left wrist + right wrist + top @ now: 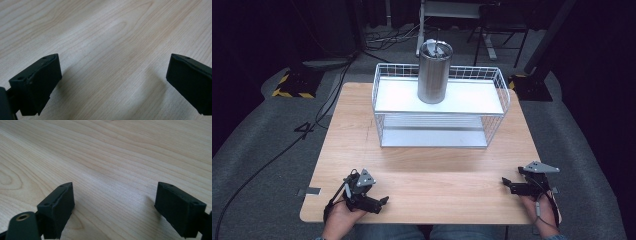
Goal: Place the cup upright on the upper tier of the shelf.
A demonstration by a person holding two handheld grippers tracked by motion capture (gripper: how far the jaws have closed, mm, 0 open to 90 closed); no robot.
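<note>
Dark studio floor surrounds a wooden bench (422, 170) where, at twelve o'clock, a steel tumbler (434, 72) stands upright on a wire rack (439, 102), while the left claw (379, 204) and right claw (508, 184) rest spread wide and empty at seven and five o'clock, seemingly poised to begin.

wire rack (439, 112) mid-table, bare wood (427, 175) before it
</note>
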